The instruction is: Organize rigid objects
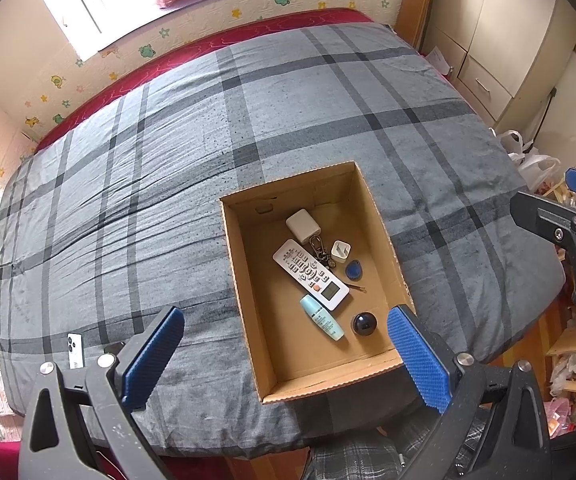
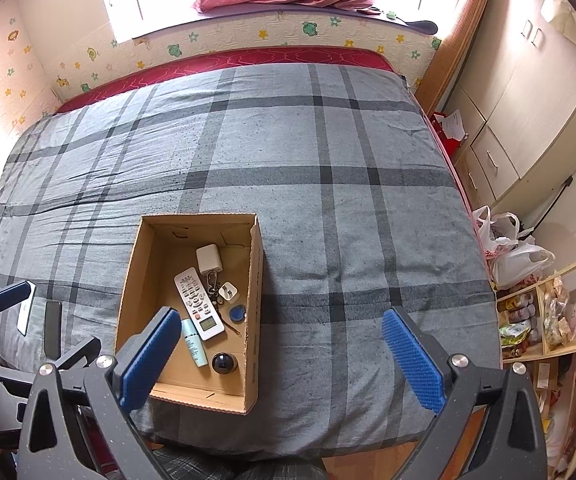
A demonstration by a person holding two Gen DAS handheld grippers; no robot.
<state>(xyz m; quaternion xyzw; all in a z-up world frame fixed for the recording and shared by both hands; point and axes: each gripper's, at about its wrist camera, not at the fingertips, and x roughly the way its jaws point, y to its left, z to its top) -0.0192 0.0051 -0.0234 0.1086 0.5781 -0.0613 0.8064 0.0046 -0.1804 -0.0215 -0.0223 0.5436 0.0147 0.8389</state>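
Hovering above the plaid bed cover [image 1: 168, 160] — left gripper [image 1: 288, 356] and right gripper [image 2: 284, 360], both spread wide, holding nothing. Resting in the cardboard box [image 1: 379, 216] below: remote [image 1: 309, 274], pale tube [image 1: 321, 322], dark ball [image 1: 363, 323], keys [image 1: 319, 250] — all close together.

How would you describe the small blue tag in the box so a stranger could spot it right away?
On the grey plaid bedspread sits an open brown cardboard box. Inside, past the long white remote control on the side away from the pale green tube, lies the small blue teardrop-shaped key tag. It is the only blue item there, flatter than the dark round ball.
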